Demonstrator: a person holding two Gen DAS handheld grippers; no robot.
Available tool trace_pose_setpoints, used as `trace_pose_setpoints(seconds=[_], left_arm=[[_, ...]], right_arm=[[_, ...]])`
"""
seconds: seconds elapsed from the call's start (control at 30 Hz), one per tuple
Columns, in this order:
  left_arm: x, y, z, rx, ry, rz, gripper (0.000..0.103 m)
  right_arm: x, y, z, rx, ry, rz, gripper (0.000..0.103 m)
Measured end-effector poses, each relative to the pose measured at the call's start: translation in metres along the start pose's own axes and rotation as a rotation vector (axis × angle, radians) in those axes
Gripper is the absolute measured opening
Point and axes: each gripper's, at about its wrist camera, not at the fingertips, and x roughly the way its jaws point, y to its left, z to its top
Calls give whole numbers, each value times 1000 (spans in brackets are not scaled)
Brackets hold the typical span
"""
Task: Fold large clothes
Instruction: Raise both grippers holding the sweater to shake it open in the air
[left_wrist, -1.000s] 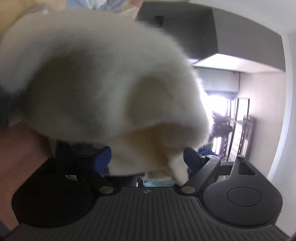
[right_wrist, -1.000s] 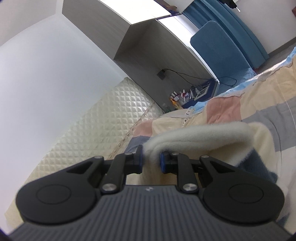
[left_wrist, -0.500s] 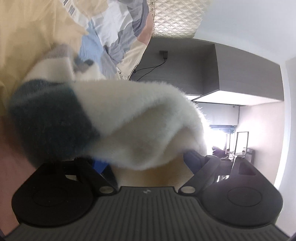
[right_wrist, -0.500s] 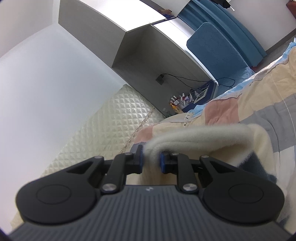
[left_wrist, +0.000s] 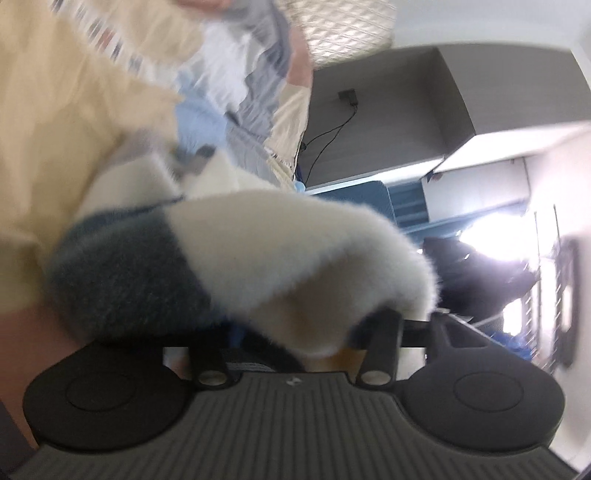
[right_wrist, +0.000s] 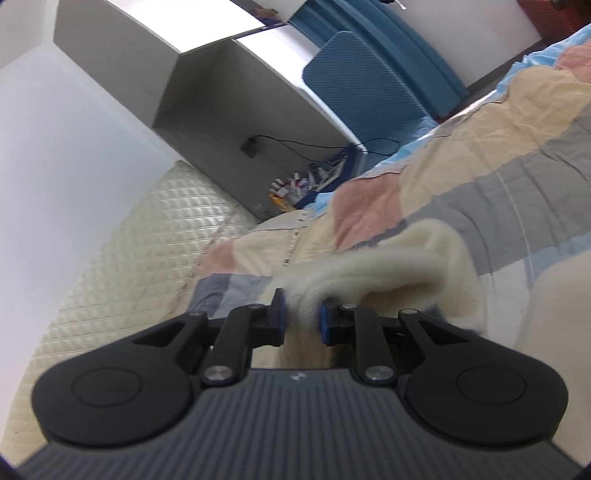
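A fluffy cream garment with a dark teal band fills the middle of the left wrist view. It drapes over my left gripper, whose jaws stand wide apart with the fabric lying between and over them; its fingertips are hidden. In the right wrist view my right gripper is shut on a cream fold of the same garment, which arcs to the right over the patchwork bedspread.
The bedspread has cream, pink, grey and blue patches. A quilted headboard lies to the left. A grey desk alcove, a blue chair and a cable stand beyond the bed. A bright window shows at the right.
The left gripper view has swung and blurred, and the garment has slid lower across it, showing more teal band. The right gripper has tilted toward the bed, still pinching the fold.
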Motion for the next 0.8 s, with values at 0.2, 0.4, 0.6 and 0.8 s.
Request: trace_pose_setpoints(seconds=[0.2,0.4,0.6,0.8], left_arm=[[-19,-30,-4,209,-32,33,28],[-36,-61,-7,361,-65,9,24],[-55,-87,-17,443,-89,-25,22],[-85,-116,-16,460,-134,-113,20]], right_arm=[[-6,-2,-4,24,-36,-6,21],[-26,5,-5,30,-89,18,21],[-51,5,-5,38,-139,35,21],[-93,39,12,-35,-228,140,20]])
